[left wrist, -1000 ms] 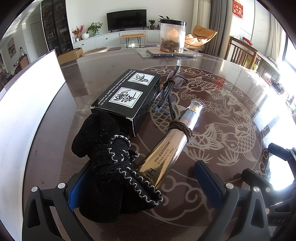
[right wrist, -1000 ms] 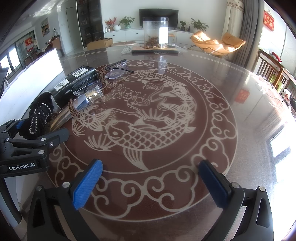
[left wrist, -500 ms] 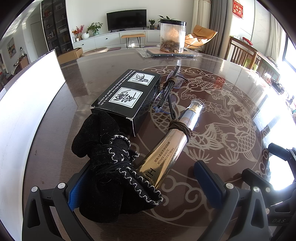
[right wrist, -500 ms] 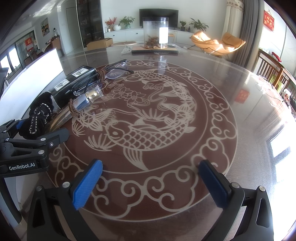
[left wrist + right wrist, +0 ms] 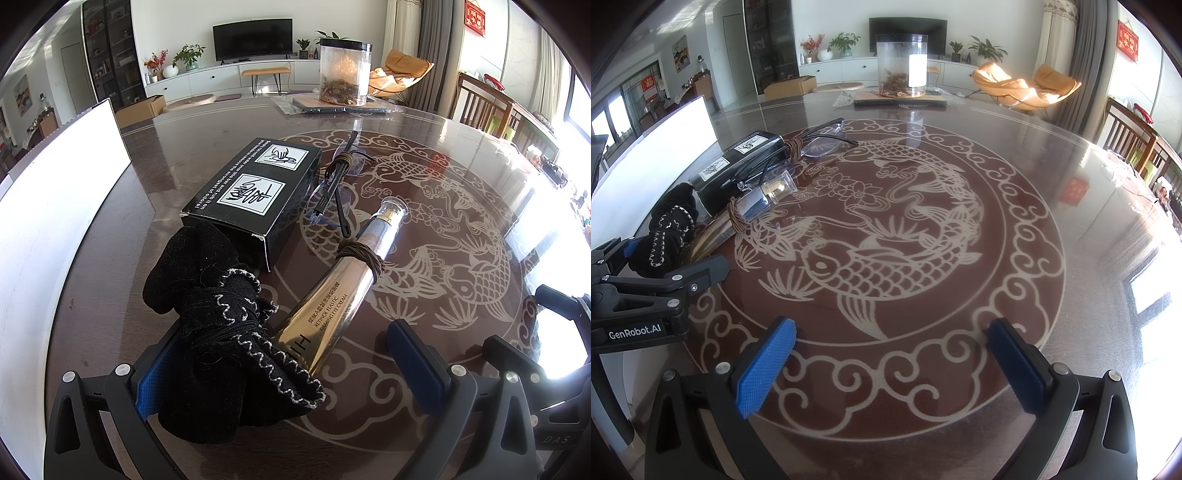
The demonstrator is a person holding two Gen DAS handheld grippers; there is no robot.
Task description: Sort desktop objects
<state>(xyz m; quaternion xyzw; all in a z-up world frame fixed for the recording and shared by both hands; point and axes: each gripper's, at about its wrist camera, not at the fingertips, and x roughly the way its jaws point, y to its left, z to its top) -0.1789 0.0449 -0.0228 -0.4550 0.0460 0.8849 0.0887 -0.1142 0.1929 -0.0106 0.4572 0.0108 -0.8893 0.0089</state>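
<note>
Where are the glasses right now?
The glasses lie folded on the table, in the left wrist view just past the gold cream tube and right of the black box, at the fish pattern's far left edge.

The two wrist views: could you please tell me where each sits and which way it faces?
Left wrist: behind the open left tongs, low over the table, facing black pouch, gold cream tube, black box.
Right wrist: behind the open right tongs, facing bare fish-pattern table; the left tongs show at its left edge.
Shared: tube, box, glasses.
</note>
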